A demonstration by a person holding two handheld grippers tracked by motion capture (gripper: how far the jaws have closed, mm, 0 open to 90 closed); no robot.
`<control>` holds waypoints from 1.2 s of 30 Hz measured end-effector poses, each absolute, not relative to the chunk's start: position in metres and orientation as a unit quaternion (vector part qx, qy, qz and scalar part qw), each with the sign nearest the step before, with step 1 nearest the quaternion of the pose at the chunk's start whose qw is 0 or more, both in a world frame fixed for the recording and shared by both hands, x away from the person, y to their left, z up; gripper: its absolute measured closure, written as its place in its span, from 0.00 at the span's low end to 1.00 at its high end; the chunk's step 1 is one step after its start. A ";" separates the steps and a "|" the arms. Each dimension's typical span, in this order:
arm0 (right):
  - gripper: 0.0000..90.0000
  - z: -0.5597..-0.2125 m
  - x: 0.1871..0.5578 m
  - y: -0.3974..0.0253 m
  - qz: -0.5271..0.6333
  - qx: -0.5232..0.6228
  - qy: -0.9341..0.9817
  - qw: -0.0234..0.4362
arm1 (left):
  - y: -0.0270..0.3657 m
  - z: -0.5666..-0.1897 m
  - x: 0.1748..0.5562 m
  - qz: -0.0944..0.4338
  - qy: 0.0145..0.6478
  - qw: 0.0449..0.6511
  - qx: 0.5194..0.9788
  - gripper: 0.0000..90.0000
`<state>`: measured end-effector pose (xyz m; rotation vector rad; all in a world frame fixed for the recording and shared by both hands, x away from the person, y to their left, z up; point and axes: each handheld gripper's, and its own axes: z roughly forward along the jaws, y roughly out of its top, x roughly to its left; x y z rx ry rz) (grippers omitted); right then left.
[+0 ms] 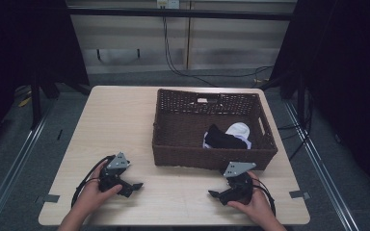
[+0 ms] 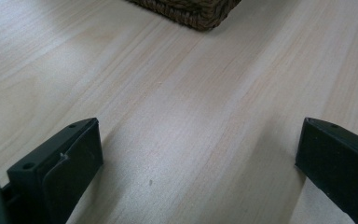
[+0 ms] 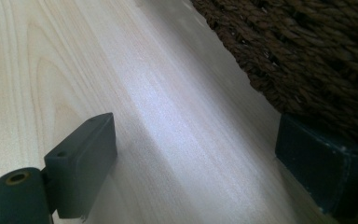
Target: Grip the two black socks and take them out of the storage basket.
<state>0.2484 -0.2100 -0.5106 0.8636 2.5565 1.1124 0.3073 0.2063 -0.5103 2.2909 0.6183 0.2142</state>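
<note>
A dark wicker basket (image 1: 173, 144) stands on the right half of the light wooden table (image 1: 115, 125). Inside it lie a black sock (image 1: 225, 138) and a white sock (image 1: 239, 129), side by side near its front right corner. My left gripper (image 1: 134, 187) rests low on the table at the front left, held by a hand; its jaws stand wide open over bare wood (image 2: 196, 154). My right gripper (image 1: 215, 195) sits at the front right, just before the basket's front wall (image 3: 307, 60), open with nothing between its fingers (image 3: 81, 163).
The table's front edge runs right behind both hands. Dark curtains flank the table at left and right. Cables hang down the back wall and trail over the floor behind the table. Metal floor rails run along both sides.
</note>
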 end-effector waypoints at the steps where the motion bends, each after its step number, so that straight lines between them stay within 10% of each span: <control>1: 0.13 -0.511 0.248 -0.210 0.379 0.294 0.870 0.111 | 0.206 -0.510 0.307 0.084 0.241 0.370 0.893 0.00; 36: 0.21 -0.466 0.259 -0.192 0.103 0.259 0.960 0.010 | 0.206 -0.510 0.307 0.084 0.241 0.371 0.893 0.00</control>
